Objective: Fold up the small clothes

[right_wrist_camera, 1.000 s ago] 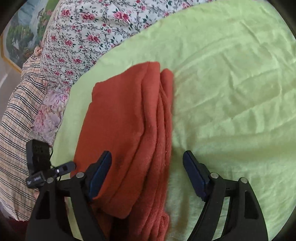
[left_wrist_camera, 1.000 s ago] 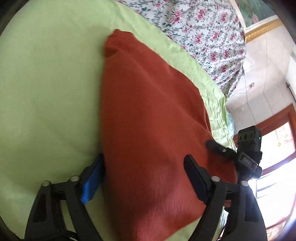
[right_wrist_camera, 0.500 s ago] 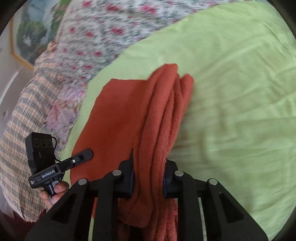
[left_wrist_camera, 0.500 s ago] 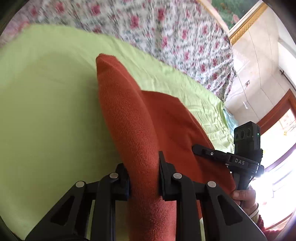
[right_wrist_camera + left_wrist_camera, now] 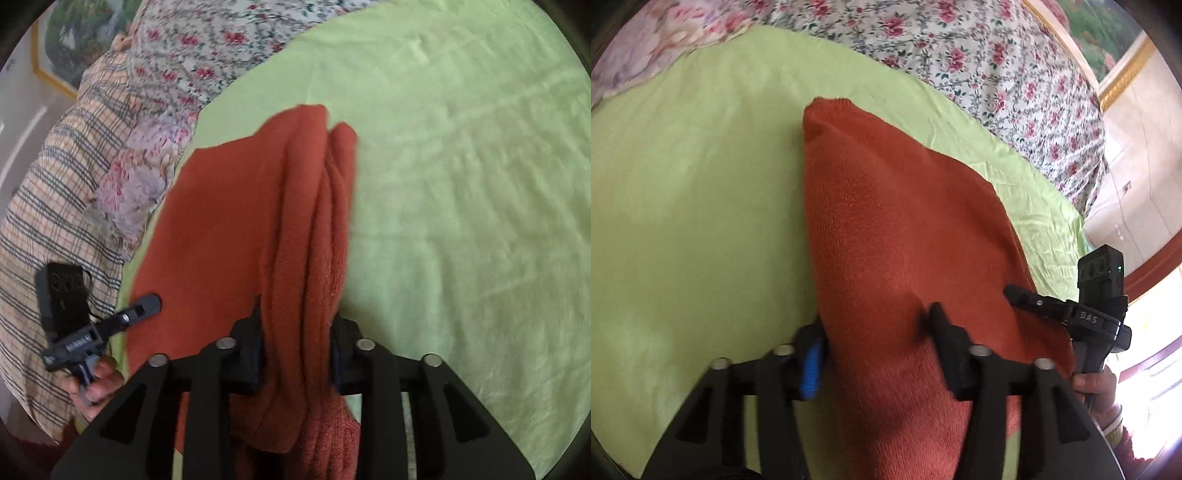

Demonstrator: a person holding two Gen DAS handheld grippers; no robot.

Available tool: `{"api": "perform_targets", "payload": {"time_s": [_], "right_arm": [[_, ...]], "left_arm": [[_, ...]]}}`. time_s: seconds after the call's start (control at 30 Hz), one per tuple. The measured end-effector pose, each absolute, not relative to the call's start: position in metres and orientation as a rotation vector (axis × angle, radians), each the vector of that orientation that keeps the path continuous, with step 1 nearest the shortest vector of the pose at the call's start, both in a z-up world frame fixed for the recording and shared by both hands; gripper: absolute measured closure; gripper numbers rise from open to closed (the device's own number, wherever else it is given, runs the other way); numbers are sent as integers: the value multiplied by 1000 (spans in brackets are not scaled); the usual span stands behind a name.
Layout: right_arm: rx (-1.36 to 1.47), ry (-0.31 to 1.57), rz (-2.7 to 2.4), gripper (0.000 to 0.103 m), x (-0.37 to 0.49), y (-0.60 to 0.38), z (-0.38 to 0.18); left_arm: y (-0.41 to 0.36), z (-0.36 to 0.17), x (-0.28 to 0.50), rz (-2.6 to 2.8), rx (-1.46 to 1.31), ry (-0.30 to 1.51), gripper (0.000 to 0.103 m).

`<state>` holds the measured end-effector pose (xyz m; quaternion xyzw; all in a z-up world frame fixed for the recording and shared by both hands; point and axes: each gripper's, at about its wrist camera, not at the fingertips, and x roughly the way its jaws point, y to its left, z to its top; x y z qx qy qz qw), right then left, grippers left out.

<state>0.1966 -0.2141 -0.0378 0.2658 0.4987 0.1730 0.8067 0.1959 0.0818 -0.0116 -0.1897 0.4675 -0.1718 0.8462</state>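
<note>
A rust-orange knit garment (image 5: 908, 240) lies folded on a light green sheet (image 5: 694, 206). My left gripper (image 5: 875, 339) straddles its near edge with the jaws partly apart, cloth still between them. In the right wrist view the garment (image 5: 229, 229) shows several stacked folds along its right edge. My right gripper (image 5: 297, 354) is shut on that thick folded edge. Each view shows the other gripper: the right one (image 5: 1071, 314) at the garment's right side, the left one (image 5: 99, 332) at its left side.
A floral quilt (image 5: 979, 55) runs along the back of the bed, with a plaid cloth (image 5: 55, 206) and a lilac floral pillow (image 5: 140, 184) beside it. Green sheet (image 5: 461, 221) spreads to the right of the garment. A tiled floor and doorway lie beyond the bed.
Both grippers closed on the garment's edge half a second ago. Since then the left jaws have spread apart again, and the raised ridge of cloth has sunk flatter. The right gripper stays clamped.
</note>
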Motion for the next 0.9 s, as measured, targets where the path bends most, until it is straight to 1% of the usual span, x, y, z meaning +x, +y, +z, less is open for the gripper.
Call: {"api": "perform_targets", "payload": {"time_s": [0.03,0.07,0.1,0.13,0.27,0.37,0.4,0.47,0.5,0.57,0.6,0.63,0.67,0.8,0.83,0.9], "right_arm": [[568,1071,359,57,196,-217,-36],[552,1069,336,55,196,-220,-32],[519,1057,303,49,195,-222,-24],[488,1034,277,46,196,-224,-15],[423,947,253,46,206,-225,12],[399,951,272,46,235,-216,15],[395,962,271,48,246,-214,10],[385,990,259,56,265,-209,1],[381,994,256,63,267,-208,-1],[362,987,251,65,272,-200,-1],[352,985,254,72,273,-197,0],[343,988,265,91,274,-195,0],[348,981,275,90,272,-194,4],[448,849,351,92,256,-213,37],[442,844,342,92,254,-218,38],[451,898,298,92,257,-228,18]], "left_arm": [[84,-12,194,-354,-407,981,43],[86,-12,193,-344,-410,978,42],[88,-13,192,-334,-413,975,41],[91,-13,190,-319,-418,973,41],[98,-15,185,-285,-433,973,41],[95,-13,183,-264,-410,973,41],[93,-13,183,-260,-402,975,41],[90,-10,182,-247,-379,975,41],[88,-8,181,-247,-365,973,41],[83,-6,179,-248,-332,973,41],[79,-5,179,-250,-318,974,41],[77,-5,179,-252,-303,975,41],[74,-4,178,-256,-290,974,42],[66,-4,179,-274,-259,988,43],[64,-6,179,-282,-256,991,42],[60,-10,179,-286,-247,1004,41]]}}
